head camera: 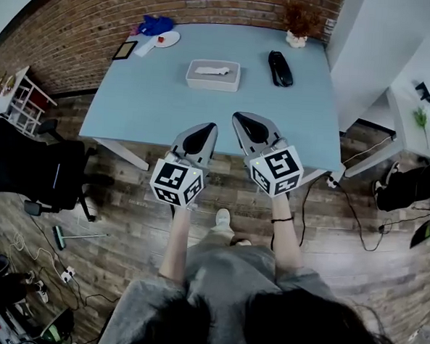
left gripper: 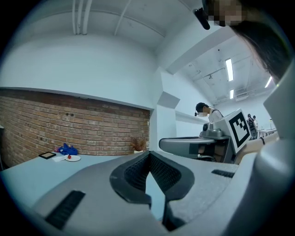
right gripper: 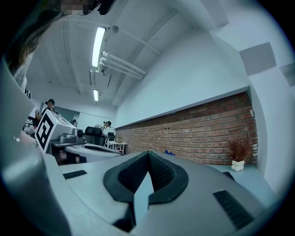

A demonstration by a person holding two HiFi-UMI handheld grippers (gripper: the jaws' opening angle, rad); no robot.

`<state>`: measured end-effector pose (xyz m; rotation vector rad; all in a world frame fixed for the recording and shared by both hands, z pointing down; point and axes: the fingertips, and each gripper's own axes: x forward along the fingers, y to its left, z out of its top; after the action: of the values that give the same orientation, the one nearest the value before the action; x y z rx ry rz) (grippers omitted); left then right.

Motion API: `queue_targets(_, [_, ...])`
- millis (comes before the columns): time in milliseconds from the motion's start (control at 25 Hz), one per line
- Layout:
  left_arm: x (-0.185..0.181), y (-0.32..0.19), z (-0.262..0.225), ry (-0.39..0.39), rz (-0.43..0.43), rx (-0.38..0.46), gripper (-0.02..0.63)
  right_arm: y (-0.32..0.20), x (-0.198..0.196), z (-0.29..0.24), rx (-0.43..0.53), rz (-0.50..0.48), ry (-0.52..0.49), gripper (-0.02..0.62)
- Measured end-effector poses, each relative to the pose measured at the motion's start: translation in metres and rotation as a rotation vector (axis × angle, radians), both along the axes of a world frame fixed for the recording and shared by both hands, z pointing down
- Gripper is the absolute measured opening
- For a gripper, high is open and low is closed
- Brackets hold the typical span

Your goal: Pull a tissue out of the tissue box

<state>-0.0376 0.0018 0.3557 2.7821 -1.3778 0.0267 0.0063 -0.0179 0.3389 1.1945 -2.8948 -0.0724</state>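
**Both grippers closed and empty at the near edge, tissue box waiting mid-table**

Here is the scene from above: a brick wall (head camera: 78, 28) runs behind a pale blue table (head camera: 132, 104), which stands on a wooden floor (head camera: 125, 213). A black office chair (head camera: 26, 167) is parked off to the left.

The person holds the two grippers side by side over the table's near edge, both pointing level toward the far side. The left gripper (head camera: 202, 128) has its jaws brought together, with the ribbed pads (left gripper: 136, 173) meeting at the tips and nothing between them. The right gripper (head camera: 242, 120) is the same, its pads (right gripper: 133, 174) closed tip to tip and gripping nothing.

The tissue box (head camera: 213, 75) sits flat in the far half of the table, well apart from both grippers (almost dead ahead of the pair). To its right lies a dark oblong object (head camera: 281, 68) I cannot identify. A small potted plant (head camera: 298, 24) stands at the far edge, and a white plate (head camera: 167, 38) is off to the far left. A white tissue (head camera: 210, 70) pokes out of the box's top slot.
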Motion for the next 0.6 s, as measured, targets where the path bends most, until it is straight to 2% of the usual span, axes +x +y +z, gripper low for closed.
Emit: queue_targets(600, [-0.029, -0.077, 0.006, 0.003, 0.046, -0.003, 0.003, -0.076, -0.029, 0.014, -0.019, 0.03, 0.038, -0.002])
